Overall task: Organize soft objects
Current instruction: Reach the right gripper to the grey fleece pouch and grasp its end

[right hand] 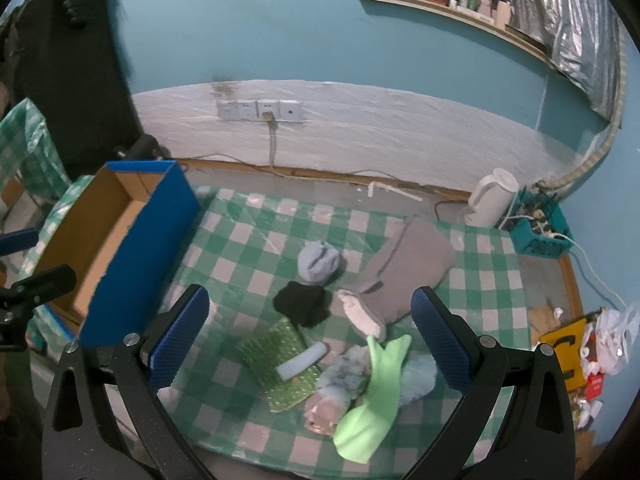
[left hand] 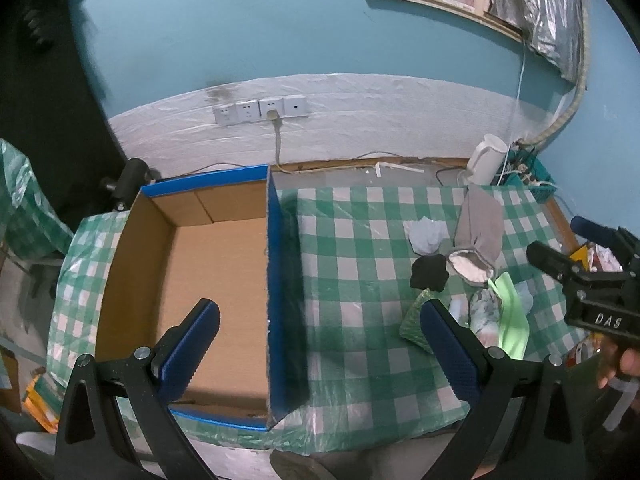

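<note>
Worktop: covered in green-checked cloth.
Box: open cardboard, blue outside, at left.
Soft objects: heaped on cloth, right of box.
Left gripper: jaws apart, empty.
Right gripper: jaws apart, above heap.

- The light-green cloth is partly hidden behind the left gripper's finger.
- The right gripper is cut off at the left-wrist picture's right edge.
- Items on the wall shelf are too small to identify.
</note>
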Action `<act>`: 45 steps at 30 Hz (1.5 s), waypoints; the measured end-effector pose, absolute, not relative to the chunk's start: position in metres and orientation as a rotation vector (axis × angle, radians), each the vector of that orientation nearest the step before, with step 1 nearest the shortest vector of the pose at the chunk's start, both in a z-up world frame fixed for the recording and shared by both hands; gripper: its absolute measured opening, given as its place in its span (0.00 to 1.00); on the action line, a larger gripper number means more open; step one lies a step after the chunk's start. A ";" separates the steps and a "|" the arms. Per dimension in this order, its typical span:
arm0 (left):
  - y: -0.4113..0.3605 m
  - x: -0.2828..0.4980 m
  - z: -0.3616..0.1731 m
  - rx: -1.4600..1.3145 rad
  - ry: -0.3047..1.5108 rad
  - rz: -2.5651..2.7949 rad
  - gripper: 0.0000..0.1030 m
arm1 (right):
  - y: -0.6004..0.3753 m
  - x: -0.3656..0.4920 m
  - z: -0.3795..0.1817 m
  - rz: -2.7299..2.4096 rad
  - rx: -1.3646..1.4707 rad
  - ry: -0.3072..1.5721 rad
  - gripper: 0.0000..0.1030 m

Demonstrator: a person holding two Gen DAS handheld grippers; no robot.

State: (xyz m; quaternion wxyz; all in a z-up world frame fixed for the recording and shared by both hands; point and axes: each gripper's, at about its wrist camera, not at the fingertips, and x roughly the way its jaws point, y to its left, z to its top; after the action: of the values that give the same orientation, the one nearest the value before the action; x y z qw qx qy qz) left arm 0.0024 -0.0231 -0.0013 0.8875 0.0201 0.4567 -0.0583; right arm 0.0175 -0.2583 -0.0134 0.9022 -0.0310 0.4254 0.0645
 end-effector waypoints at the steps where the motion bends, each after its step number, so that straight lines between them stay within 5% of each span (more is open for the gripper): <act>1: -0.026 0.004 -0.003 0.052 0.952 -0.124 0.98 | -0.262 0.019 -0.015 0.125 -0.062 0.883 0.98; 45: -0.137 0.133 -0.123 0.095 1.177 -0.275 0.98 | -0.358 0.141 -0.165 -0.138 0.215 1.303 0.98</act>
State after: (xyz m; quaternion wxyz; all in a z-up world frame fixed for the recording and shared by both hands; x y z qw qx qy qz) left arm 0.1331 -0.1366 -0.1227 0.8219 0.0446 0.5530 -0.1291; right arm 0.1413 -0.3584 -0.1649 0.7875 0.0997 0.6048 -0.0639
